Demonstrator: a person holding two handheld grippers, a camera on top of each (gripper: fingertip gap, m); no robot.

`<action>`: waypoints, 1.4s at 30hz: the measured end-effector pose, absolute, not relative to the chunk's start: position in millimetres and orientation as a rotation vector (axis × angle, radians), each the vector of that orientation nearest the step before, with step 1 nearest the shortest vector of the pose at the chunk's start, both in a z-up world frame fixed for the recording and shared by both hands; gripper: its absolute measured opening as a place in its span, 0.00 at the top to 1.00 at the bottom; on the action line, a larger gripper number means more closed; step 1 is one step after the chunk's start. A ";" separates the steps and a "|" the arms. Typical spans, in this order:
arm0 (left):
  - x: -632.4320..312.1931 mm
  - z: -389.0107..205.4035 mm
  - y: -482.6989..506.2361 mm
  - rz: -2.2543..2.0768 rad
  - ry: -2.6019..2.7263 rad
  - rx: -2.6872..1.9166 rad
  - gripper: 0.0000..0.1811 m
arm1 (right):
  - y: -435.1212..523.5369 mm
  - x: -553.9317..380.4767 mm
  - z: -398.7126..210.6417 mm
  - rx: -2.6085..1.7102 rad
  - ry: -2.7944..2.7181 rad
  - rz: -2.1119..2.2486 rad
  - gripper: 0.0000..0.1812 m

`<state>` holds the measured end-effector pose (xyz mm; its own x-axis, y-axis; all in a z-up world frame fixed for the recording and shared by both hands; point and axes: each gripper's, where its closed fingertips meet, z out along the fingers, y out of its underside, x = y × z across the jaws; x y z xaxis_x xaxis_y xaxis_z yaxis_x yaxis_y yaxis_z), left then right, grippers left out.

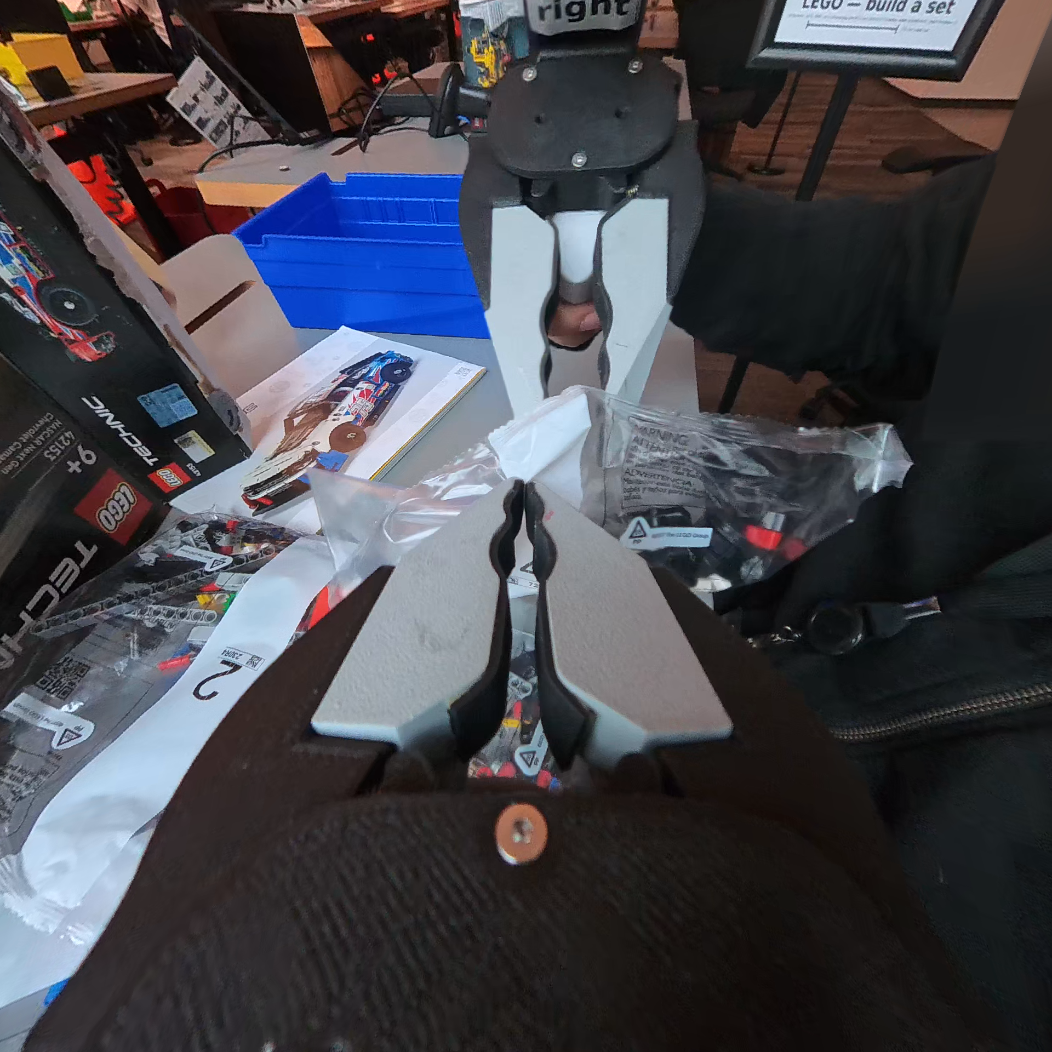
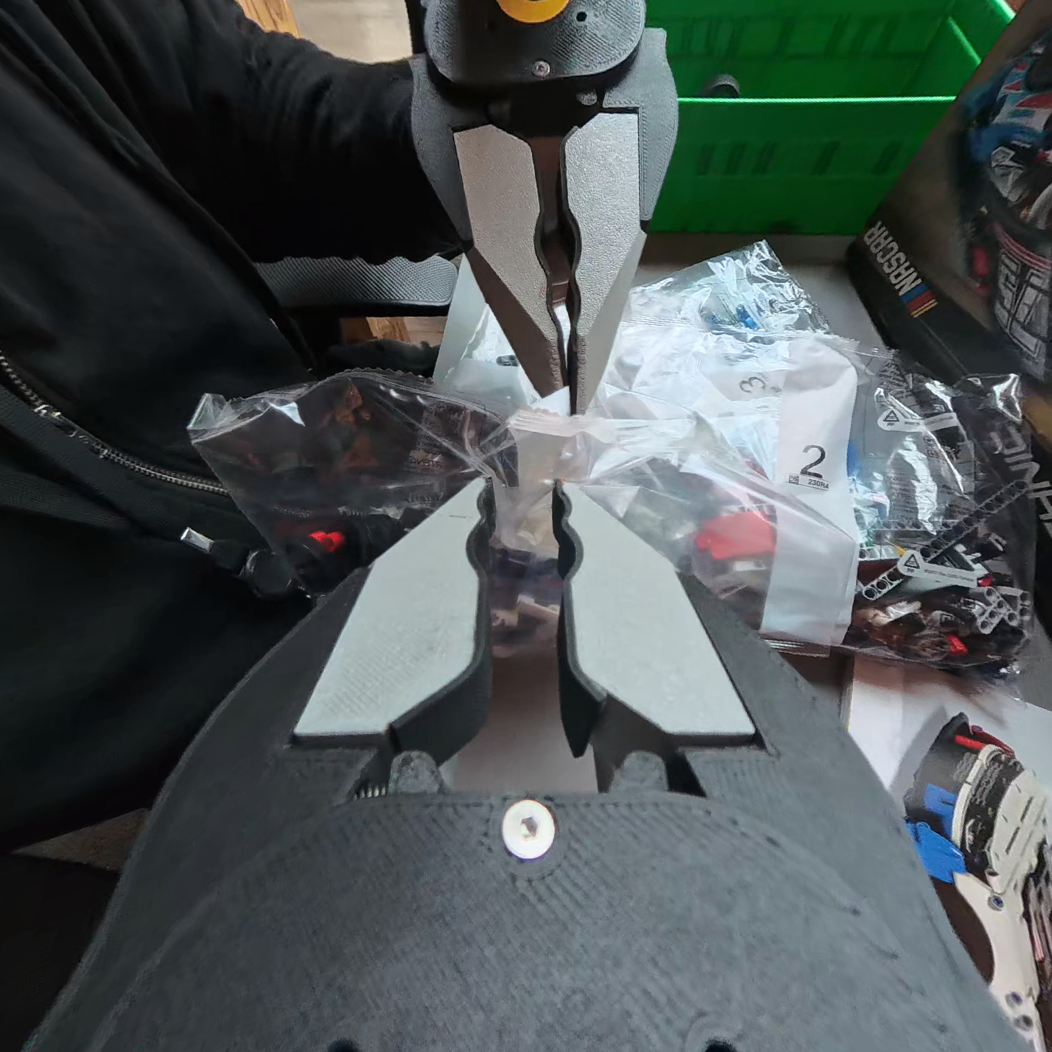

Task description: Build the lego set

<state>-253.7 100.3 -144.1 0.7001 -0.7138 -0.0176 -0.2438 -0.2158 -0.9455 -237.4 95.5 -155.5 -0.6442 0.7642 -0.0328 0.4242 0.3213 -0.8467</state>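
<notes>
My left gripper [image 1: 524, 495] is shut, with its tips pinching the top edge of a clear plastic bag [image 1: 740, 501] of dark lego parts. In the right wrist view it comes in from the top [image 2: 569, 393], and the bag [image 2: 353, 450] is pulled up at its tips. My right gripper [image 2: 525, 489] faces it with the jaws a finger's width apart and bunched bag plastic between them. It also shows at the top of the left wrist view [image 1: 575, 393], its tips at the bag's edge.
More parts bags lie on the table, one with a white strip [image 1: 171, 654] [image 2: 814, 512]. The black set box [image 1: 85, 455] [image 2: 968, 256] stands beside them, next to an instruction booklet [image 1: 353, 410] [image 2: 996, 825]. A blue bin [image 1: 364, 250] and a green bin [image 2: 797, 142] border the table. A person's black jacket [image 2: 142, 284] is close. The tips of both grippers are at nearly the same place.
</notes>
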 end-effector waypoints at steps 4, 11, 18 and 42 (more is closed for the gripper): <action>-254.0 -141.5 95.3 -0.472 0.820 -1.781 1.00 | 95.5 -234.8 -158.1 -1.059 -2.224 1.214 0.99; -243.1 -136.5 94.3 -0.394 0.971 -1.838 0.93 | 88.8 -234.4 -154.4 -0.972 -2.262 1.174 1.00; -238.7 -129.8 100.5 -0.344 0.959 -1.815 1.00 | 94.7 -238.2 -152.2 -1.005 -2.244 1.174 0.99; -261.5 -115.7 97.6 -0.237 0.711 -1.672 1.00 | 103.6 -255.3 -129.2 -1.010 -2.015 1.177 1.00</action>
